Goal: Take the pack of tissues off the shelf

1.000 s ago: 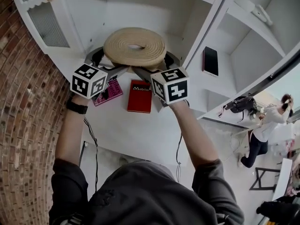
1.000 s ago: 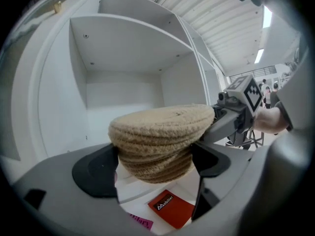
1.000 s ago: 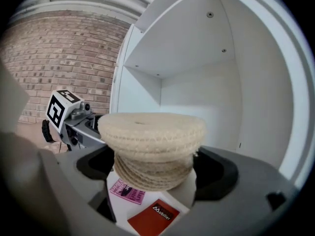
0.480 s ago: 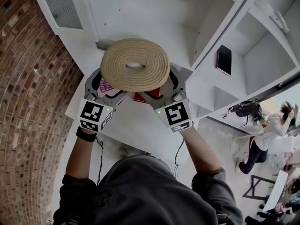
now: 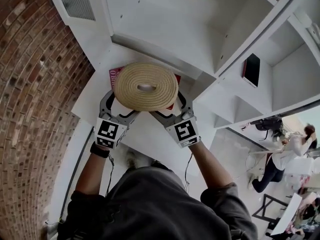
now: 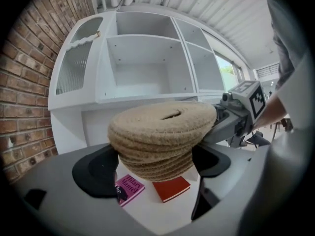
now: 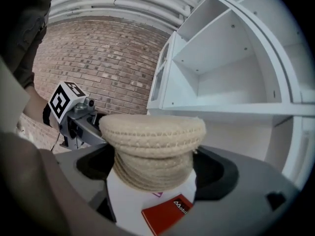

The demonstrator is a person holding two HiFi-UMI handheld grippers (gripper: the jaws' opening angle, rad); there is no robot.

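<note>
Head view: the tissue pack (image 5: 146, 86) hangs in the air above the white ledge (image 5: 150, 139), clamped from 2 sides by the left tongs (image 5: 119, 106) and right tongs (image 5: 172, 109); if 1 hand drifts from the other, I'd expect it to tip or drop.

Left gripper view: the jaws stand wide, pressing the pack's (image 6: 162, 132) narrower lower coils; that woven taper could let it slide out.

Right gripper view: the same wide grip on the pack (image 7: 152, 141); a red book (image 7: 170, 213) lies beneath, so a fall would likely strike it.
</note>
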